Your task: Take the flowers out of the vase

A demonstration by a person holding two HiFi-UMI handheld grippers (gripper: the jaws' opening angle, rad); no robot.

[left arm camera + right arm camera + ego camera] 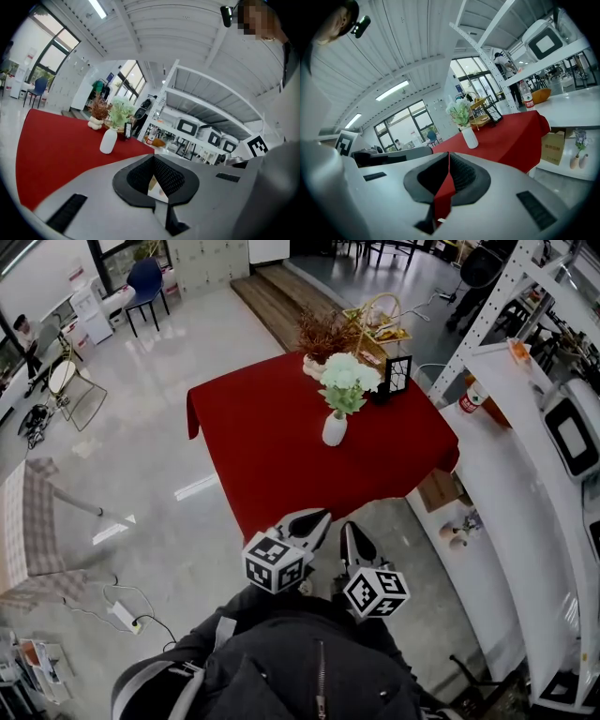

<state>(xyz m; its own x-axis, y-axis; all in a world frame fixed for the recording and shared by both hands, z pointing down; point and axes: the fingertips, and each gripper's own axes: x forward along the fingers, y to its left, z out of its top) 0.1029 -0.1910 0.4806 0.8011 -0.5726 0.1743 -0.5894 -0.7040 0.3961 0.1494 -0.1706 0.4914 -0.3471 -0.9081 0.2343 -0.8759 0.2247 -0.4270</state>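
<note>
On the left gripper [153,156] the fingers [171,176] are closed tip to tip with nothing between them, only a thin wedge of background showing lower down. The right gripper [449,154] reads the same: its fingers [461,171] meet at the tips, and the red sliver in the gap is the cloth beyond, not something held. From the head view, both the left gripper [315,519] and the right gripper [352,536] hang close to our body, just off the near corner of the bench [272,451], pointing towards 12 o'clock.

Straight ahead at 12 o'clock, well apart from both grippers, stands the white vase [335,429] on the red cloth, upright, with the flowers [349,379] still in it. They form a pale green-white cluster over leafy stems. Both gripper views also show the vase [108,141] [469,138] and the flowers [121,110] [459,111] far off. Behind it, at about 11 o'clock, sits a dried arrangement [323,334]. A dark frame [398,373] is at about 1 o'clock and a basket [380,317] lies beyond.

We judge the task not yet begun. The flowers look light and soft, with heads that would crush, so we would grip the bunched stems just above the vase mouth, not the blooms. The vase looks small, smooth and easy to tip. We think one gripper should steady its body while the other lifts the stems straight up. Both pairs of fingers need to open first.
</note>
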